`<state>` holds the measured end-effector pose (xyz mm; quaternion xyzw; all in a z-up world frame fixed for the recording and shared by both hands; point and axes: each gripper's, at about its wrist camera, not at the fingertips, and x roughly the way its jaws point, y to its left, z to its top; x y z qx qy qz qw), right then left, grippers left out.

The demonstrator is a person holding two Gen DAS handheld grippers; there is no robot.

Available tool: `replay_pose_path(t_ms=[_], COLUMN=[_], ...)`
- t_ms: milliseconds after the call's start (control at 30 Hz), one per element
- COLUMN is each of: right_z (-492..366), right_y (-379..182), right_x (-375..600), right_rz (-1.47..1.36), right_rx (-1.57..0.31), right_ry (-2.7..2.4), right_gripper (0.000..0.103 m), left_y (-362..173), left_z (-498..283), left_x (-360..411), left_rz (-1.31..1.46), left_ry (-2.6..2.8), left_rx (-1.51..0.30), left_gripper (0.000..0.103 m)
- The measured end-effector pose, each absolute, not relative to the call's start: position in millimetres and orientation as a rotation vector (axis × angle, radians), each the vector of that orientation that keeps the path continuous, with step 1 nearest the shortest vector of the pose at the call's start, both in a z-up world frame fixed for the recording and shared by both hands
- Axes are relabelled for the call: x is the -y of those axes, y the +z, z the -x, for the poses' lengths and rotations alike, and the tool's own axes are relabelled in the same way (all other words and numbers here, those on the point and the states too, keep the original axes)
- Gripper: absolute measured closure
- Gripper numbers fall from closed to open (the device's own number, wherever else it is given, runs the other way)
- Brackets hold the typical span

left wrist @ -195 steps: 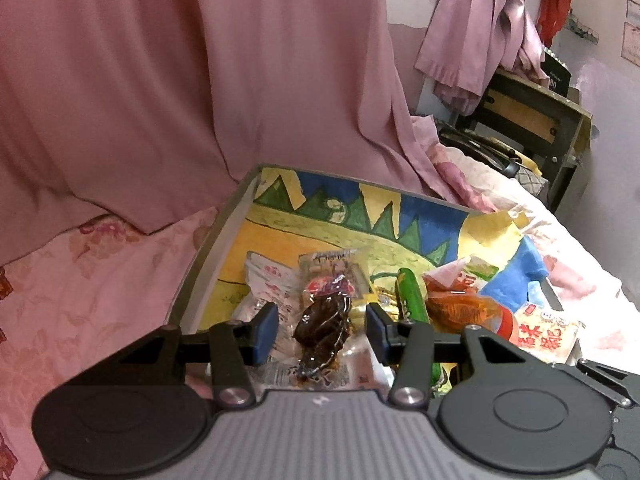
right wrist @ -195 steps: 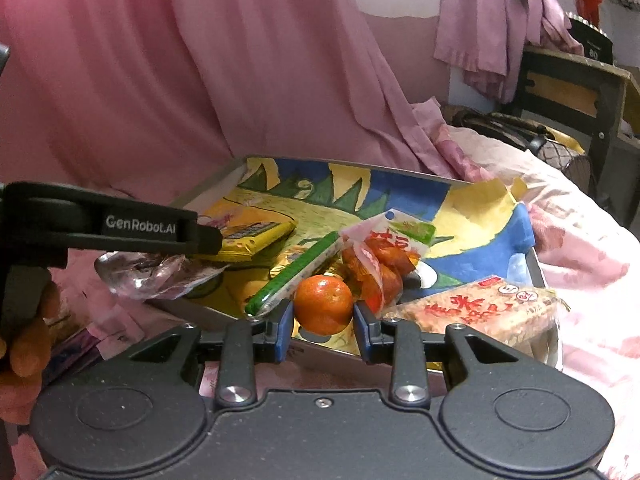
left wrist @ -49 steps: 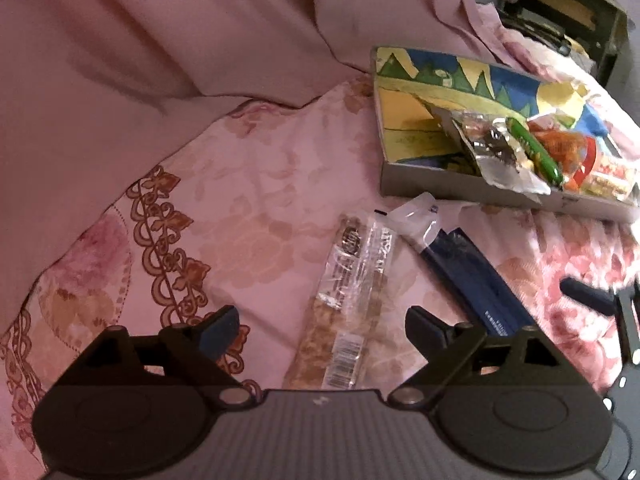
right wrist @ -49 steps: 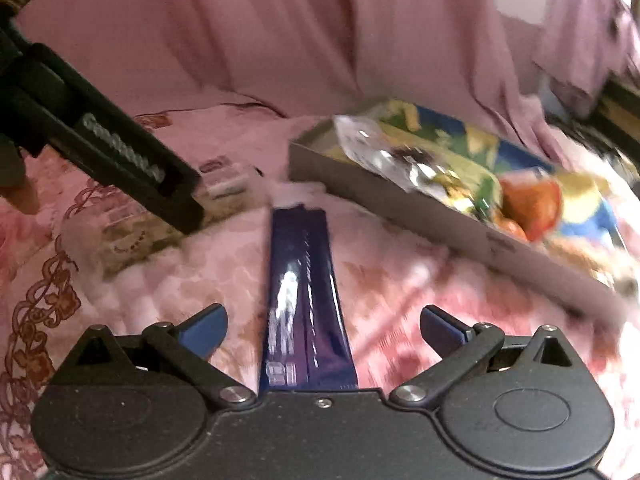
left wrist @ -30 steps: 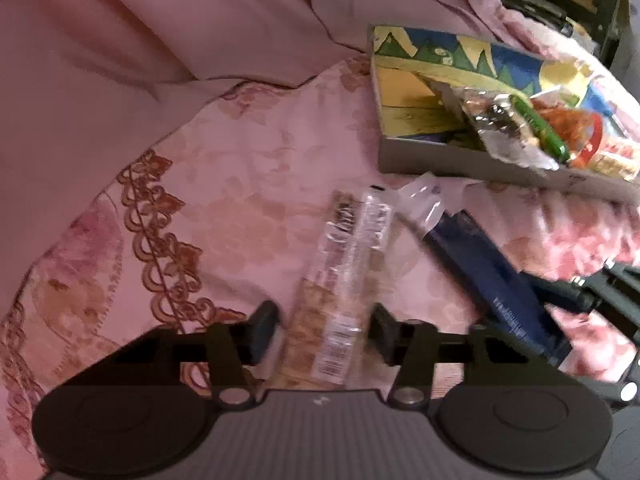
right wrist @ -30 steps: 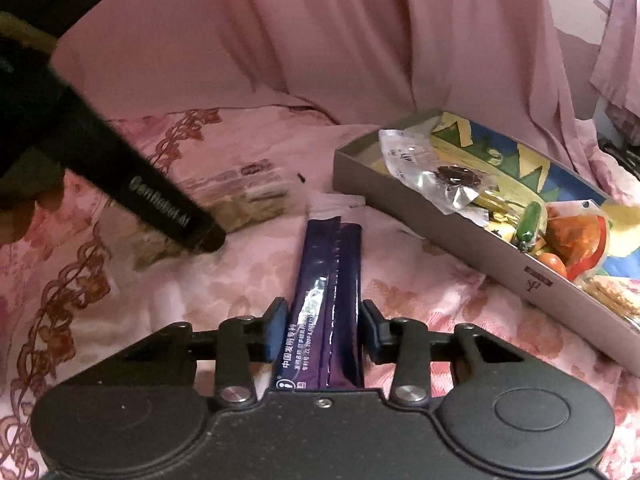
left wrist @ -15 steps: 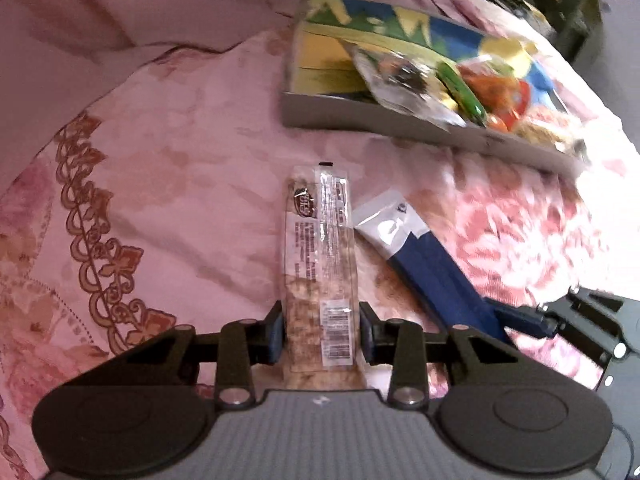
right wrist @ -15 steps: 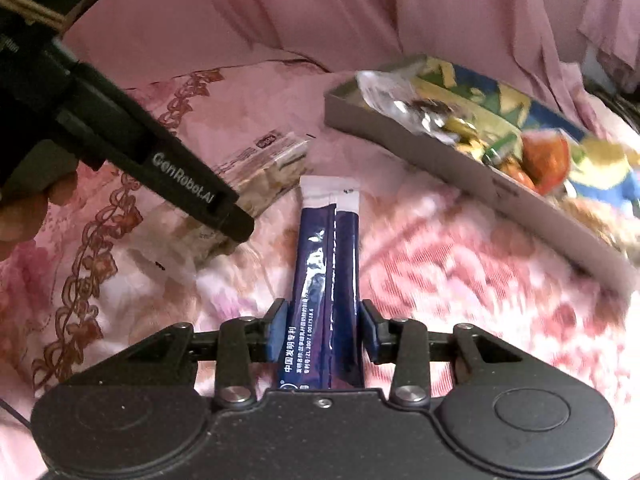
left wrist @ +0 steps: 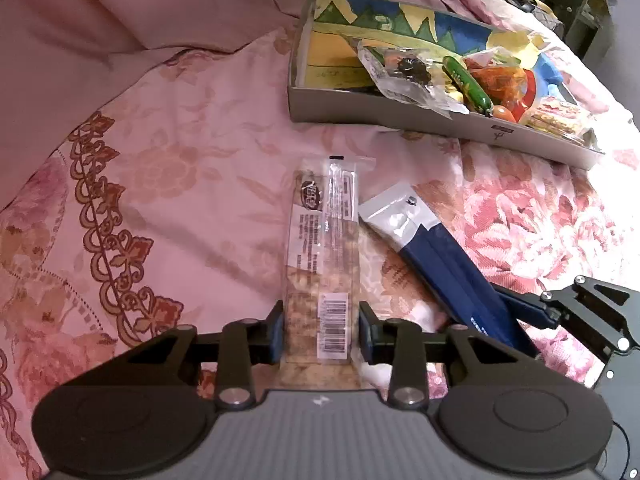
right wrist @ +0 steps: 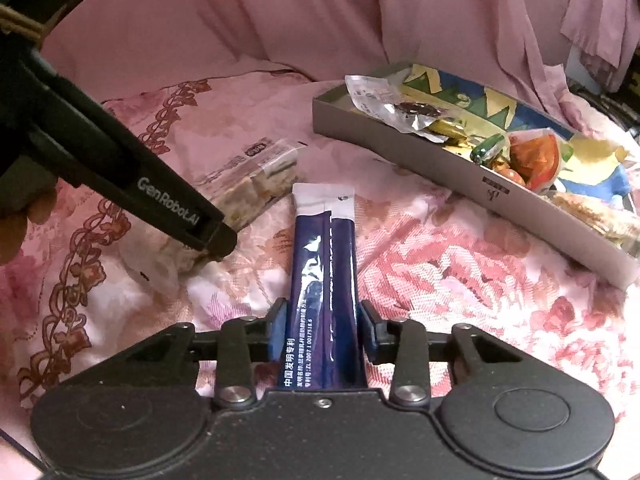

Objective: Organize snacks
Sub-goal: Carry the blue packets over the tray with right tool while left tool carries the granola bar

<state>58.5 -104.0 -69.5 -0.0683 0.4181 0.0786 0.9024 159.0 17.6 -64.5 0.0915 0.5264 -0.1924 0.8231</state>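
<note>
Lying on the pink bedspread (left wrist: 180,168) at frame centre are two snacks: one clear cracker packet (left wrist: 324,264), pinched by the downward-tilted left gripper (left wrist: 322,334), and one blue sachet (right wrist: 324,280), with the right gripper (right wrist: 324,334) closing on it, pads touching; one tray (left wrist: 400,118) sits upper right.
</note>
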Motion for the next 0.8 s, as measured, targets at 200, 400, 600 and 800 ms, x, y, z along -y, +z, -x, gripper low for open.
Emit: replay_pose_path(t_ms=[200,400,600,800], right_z=[-38.8,-14.7,4.8,9.3], right_y=[-60.8,-49.9,-30.3,-1.3], right_x=[93.9,92.4,98.3,120.1], right_rz=[0.332,0.459,0.537,0.499], right_rx=[-0.798,-0.721,-0.628,-0.577], right_ry=[0.125,0.079,0.043,0.001], right_gripper=[0.067,0.068,0.068,0.068], left_y=[-55.3,-36.8,-18.4,-12.6], left_z=[-148.7,-133.8,-122.1,-119.7], left_x=[-23.2,-22.4,-25.1,-15.5], left_rz=[-0.128,-0.104,-0.062,-0.075], left_ry=[-0.417,-0.433,-0.439,-0.447], left_rx=[-1.111,-1.022,-0.920,-0.856], left_gripper=[0.065,0.065,0.065,0.065])
